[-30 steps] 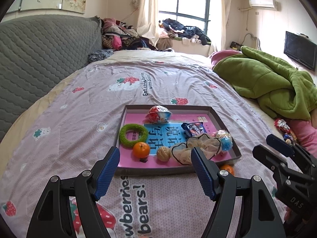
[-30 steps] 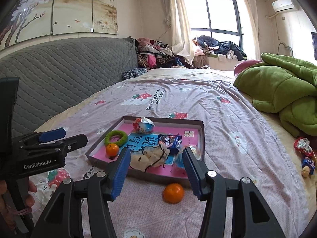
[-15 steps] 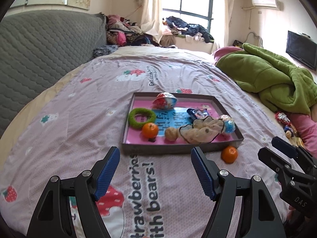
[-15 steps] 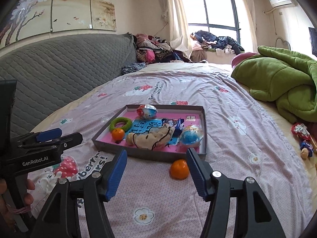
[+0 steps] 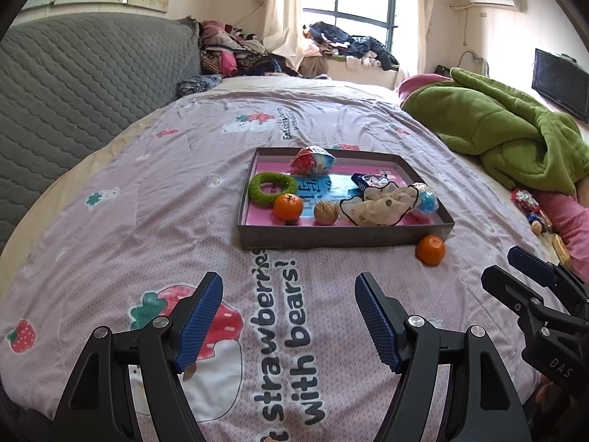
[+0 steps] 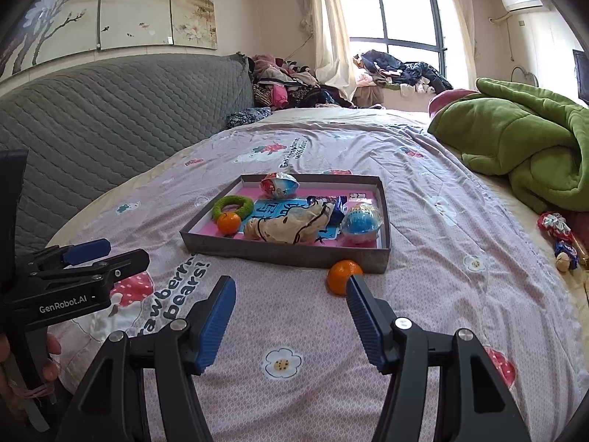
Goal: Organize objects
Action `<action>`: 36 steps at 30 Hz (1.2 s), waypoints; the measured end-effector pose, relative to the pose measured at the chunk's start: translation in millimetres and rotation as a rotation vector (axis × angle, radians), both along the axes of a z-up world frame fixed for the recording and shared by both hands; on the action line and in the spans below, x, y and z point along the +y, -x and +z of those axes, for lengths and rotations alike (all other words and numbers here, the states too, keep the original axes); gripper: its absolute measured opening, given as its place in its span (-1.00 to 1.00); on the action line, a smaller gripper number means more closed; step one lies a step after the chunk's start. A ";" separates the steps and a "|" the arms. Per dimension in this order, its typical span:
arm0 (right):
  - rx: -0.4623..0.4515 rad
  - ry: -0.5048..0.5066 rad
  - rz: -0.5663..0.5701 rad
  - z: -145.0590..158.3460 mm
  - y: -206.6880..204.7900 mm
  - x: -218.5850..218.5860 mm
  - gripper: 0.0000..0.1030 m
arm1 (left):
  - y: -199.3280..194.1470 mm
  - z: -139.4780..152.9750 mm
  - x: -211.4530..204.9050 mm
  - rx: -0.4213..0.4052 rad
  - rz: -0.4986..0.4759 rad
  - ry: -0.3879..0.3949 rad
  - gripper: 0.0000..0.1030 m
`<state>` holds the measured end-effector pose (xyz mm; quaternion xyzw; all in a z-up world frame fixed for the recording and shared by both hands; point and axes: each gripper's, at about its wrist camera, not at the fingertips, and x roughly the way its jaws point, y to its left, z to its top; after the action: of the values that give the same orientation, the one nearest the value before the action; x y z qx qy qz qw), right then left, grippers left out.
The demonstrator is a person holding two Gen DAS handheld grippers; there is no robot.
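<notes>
A grey shallow box (image 5: 342, 237) (image 6: 279, 252) lies on the bed. It holds a green ring (image 5: 272, 186), an orange (image 5: 288, 206), a walnut-like ball (image 5: 325, 213), a cream cloth bag (image 5: 381, 204), a blue ball (image 6: 362, 219), a foil egg (image 6: 278, 185) and a snack packet. A second orange (image 5: 430, 249) (image 6: 342, 276) lies on the sheet by the box's near right corner. My left gripper (image 5: 289, 298) is open and empty, well short of the box. My right gripper (image 6: 291, 298) is open and empty, its right finger just before the loose orange.
A green blanket (image 5: 508, 136) is heaped at the right. Small toys (image 6: 557, 235) lie at the bed's right edge. A grey quilted headboard (image 5: 73, 84) runs along the left. Clothes are piled by the window at the back.
Both grippers have drawn back from the box toward the near end of the bed. The box and loose orange look farther away. Both stay open.
</notes>
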<state>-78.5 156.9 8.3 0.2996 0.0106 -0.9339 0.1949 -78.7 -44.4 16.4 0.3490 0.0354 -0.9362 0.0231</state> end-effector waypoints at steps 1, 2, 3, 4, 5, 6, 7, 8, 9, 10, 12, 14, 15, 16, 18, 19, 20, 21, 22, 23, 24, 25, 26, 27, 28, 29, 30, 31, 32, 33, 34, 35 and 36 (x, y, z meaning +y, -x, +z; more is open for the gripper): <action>-0.001 -0.002 -0.005 -1.3 -1.2 0.2 0.21 | -1.2 -0.2 -0.4 -0.001 0.001 -0.002 0.47; -0.003 -0.004 -0.006 -2.2 -2.0 0.5 0.21 | -2.0 -1.0 -0.9 -0.002 0.004 0.000 0.47; -0.005 -0.007 -0.011 -3.6 -3.7 1.3 0.21 | -3.0 -1.5 -1.1 -0.005 0.005 0.004 0.47; -0.007 -0.008 -0.013 -5.0 -4.5 1.9 0.21 | -4.4 -2.0 -1.5 -0.004 0.007 0.007 0.47; -0.013 -0.009 -0.015 -6.6 -5.4 2.7 0.21 | -6.3 -2.9 -2.5 -0.004 0.011 0.006 0.47; -0.013 -0.010 -0.020 -7.5 -6.2 3.6 0.21 | -7.2 -3.8 -3.1 -0.006 0.011 0.004 0.47; -0.014 -0.012 -0.024 -8.5 -6.8 4.1 0.22 | -7.8 -4.5 -3.7 -0.008 0.010 0.002 0.47; -0.017 -0.015 -0.026 -9.4 -7.2 4.6 0.22 | -8.6 -5.1 -4.4 -0.009 0.012 0.001 0.47; -0.018 -0.017 -0.031 -10.5 -7.8 5.2 0.22 | -9.3 -5.6 -5.1 -0.009 0.015 0.000 0.47; -0.021 -0.017 -0.033 -11.6 -8.4 5.4 0.22 | -10.0 -6.1 -6.1 -0.011 0.016 -0.002 0.47; -0.023 -0.019 -0.042 -13.7 -10.3 6.3 0.22 | -11.1 -7.0 -6.7 -0.012 0.020 -0.004 0.47; -0.027 -0.017 -0.046 -15.4 -12.3 7.3 0.22 | -12.1 -8.0 -6.1 -0.013 0.021 -0.002 0.47; -0.028 -0.017 -0.047 -16.1 -12.8 7.7 0.22 | -12.4 -8.6 -6.1 -0.015 0.022 -0.003 0.47; -0.030 -0.021 -0.052 -16.6 -13.0 8.1 0.22 | -12.3 -9.0 -5.5 -0.016 0.021 -0.004 0.47; -0.032 -0.020 -0.056 -17.7 -13.7 9.7 0.22 | -12.9 -11.0 -3.4 -0.021 0.016 0.001 0.47; -0.035 -0.021 -0.058 -18.1 -13.6 10.2 0.22 | -13.6 -12.1 -2.8 -0.026 0.014 -0.002 0.47; -0.039 -0.022 -0.061 -18.7 -13.9 10.8 0.22 | -14.2 -13.0 -2.4 -0.028 0.014 -0.006 0.47; -0.045 -0.022 -0.059 -20.1 -14.3 11.1 0.22 | -15.5 -14.3 -1.9 -0.030 0.010 -0.012 0.47; -0.049 -0.022 -0.060 -21.2 -14.7 11.1 0.22 | -16.1 -15.8 -1.2 -0.033 0.008 -0.011 0.47; -0.050 -0.023 -0.062 -22.0 -15.3 11.3 0.22 | -16.8 -17.9 -0.1 -0.038 0.004 -0.007 0.47; -0.053 -0.026 -0.061 -23.0 -16.0 11.6 0.22 | -16.9 -19.2 0.9 -0.041 0.002 -0.003 0.47; -0.055 -0.027 -0.063 -23.7 -16.7 12.1 0.22 | -17.2 -20.4 1.2 -0.044 0.004 -0.001 0.47; -0.055 -0.028 -0.064 -24.3 -17.0 12.2 0.22 | -17.6 -22.0 1.2 -0.047 0.002 -0.003 0.47; -0.059 -0.030 -0.062 -25.2 -17.1 12.3 0.22 | -18.3 -23.3 1.4 -0.050 0.002 -0.003 0.47; -0.060 -0.033 -0.065 -26.1 -17.2 12.6 0.22 | -18.7 -24.5 1.3 -0.052 0.004 -0.003 0.47; -0.060 -0.035 -0.068 -26.7 -17.5 13.0 0.22 | -19.3 -25.5 0.8 -0.055 0.004 -0.004 0.47; -0.062 -0.035 -0.068 -27.4 -17.4 13.5 0.22 | -19.2 -25.9 0.5 -0.055 0.004 -0.006 0.47; -0.063 -0.035 -0.072 -28.2 -17.3 14.1 0.22 | -19.3 -26.7 0.2 -0.057 0.005 -0.008 0.47; -0.063 -0.036 -0.072 -28.5 -17.1 13.9 0.22 | -19.2 -27.6 0.6 -0.059 0.001 -0.007 0.47; -0.064 -0.037 -0.074 -29.4 -16.9 14.1 0.22 | -19.4 -28.6 1.1 -0.058 0.000 -0.005 0.47; -0.063 -0.038 -0.077 -30.2 -16.7 13.9 0.22 | -19.6 -29.3 1.3 -0.057 0.001 -0.003 0.47; -0.062 -0.038 -0.077 -31.1 -16.8 14.1 0.22 | -19.1 -30.1 1.4 -0.059 -0.001 -0.005 0.47; -0.061 -0.037 -0.079 -32.2 -17.0 14.5 0.22 | -19.0 -31.2 1.1 -0.061 -0.001 -0.006 0.47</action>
<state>-61.6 171.4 -23.9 0.3315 0.0102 -0.9310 0.1524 -59.7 -43.3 -14.8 0.3776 0.0373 -0.9250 0.0225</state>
